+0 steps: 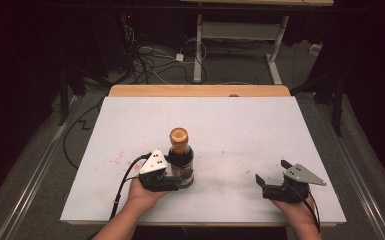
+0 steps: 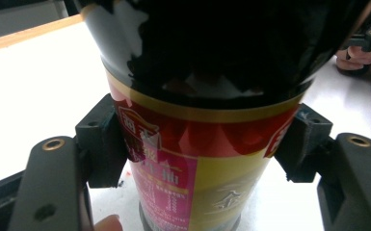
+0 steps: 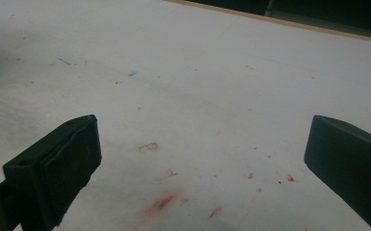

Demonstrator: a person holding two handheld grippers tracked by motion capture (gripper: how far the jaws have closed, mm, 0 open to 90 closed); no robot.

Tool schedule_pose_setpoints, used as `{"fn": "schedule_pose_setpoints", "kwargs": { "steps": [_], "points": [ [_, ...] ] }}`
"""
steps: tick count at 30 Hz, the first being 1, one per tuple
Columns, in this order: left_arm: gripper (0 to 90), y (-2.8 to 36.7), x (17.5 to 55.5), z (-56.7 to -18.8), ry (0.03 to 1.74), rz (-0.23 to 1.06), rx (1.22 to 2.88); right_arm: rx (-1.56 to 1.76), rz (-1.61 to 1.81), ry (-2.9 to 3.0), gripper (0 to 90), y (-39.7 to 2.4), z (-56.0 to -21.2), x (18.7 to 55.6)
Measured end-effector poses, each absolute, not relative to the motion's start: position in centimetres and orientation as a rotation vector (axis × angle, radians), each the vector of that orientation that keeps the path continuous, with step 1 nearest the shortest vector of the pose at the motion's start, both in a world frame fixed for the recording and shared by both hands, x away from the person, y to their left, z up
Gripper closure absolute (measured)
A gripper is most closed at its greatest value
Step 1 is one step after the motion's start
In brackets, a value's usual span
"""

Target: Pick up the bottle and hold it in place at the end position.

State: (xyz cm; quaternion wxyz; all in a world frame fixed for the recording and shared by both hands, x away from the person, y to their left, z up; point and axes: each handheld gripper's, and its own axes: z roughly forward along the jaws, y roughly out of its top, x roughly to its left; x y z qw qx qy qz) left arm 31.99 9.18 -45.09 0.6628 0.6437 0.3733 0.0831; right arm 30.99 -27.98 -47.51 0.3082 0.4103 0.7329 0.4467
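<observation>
From the high view, my left tool [image 1: 179, 181] clamps the lower body of the dark glass bottle with the copper-coloured cap [image 1: 180, 156], upright on the white table [image 1: 240, 125], while my right tool [image 1: 272, 191] rests apart, holding nothing. In the left gripper view, both pads press the red-and-yellow label [image 2: 192, 159]; I'd keep them level below the shoulder so it can't tip, the contents hidden by dark glass. In the right gripper view, jaws stand wide over red-stained table.

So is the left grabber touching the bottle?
Touching. In the left gripper view, both jaws of the left gripper press against the labelled sides of the dark sauce bottle.
</observation>
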Motion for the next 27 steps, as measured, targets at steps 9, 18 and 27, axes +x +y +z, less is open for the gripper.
{"fn": "schedule_pose_setpoints", "kwargs": {
  "steps": [9,18,27],
  "points": [
    [29.6,8.8,33.7,-44.6,0.848,0.191,1.433,1.083,1.184,1.925,0.5,-28.3,-47.3,30.9],
    [29.5,8.3,36.7,-44.1,0.831,0.202,1.466,1.086,1.186,1.921,0.6,-28.4,-47.3,30.8],
    [29.4,5.3,39.5,-43.6,0.921,0.18,1.239,1.089,1.184,1.919,0.6,-28.5,-47.3,30.8]
  ]
}}
